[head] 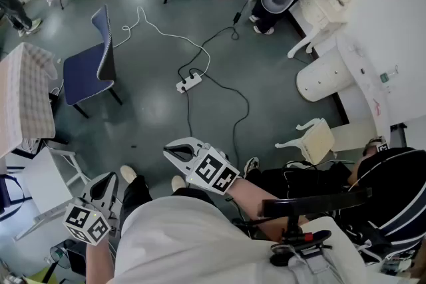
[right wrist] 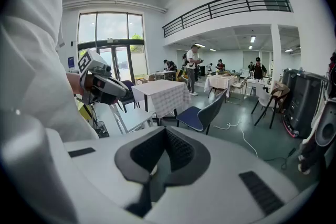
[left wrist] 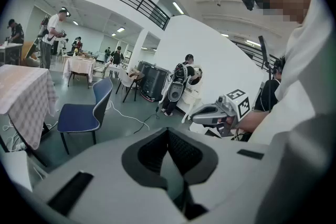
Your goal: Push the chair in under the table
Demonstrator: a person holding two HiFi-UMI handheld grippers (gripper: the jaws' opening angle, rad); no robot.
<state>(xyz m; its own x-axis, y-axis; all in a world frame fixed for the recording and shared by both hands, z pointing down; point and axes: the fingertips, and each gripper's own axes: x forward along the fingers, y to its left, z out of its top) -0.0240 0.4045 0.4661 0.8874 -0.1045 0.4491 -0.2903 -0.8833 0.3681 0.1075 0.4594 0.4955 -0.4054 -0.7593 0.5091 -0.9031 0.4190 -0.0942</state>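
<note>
The checked-cloth counter point(head: 26, 100) stands at the far left, and the blue chair point(head: 85, 74) is pulled out just beside it, seat toward it and back toward open floor — ahead-left and well apart from both grippers. The left gripper point(head: 105, 180) and right gripper point(head: 169, 151) are closed and empty, neither clearly nearer. No writing is readable.

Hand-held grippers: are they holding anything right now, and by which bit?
Nothing is held. The left hand-held gripper and the right hand-held gripper are both shut and empty; the blue chair stands untouched across the floor.
</note>
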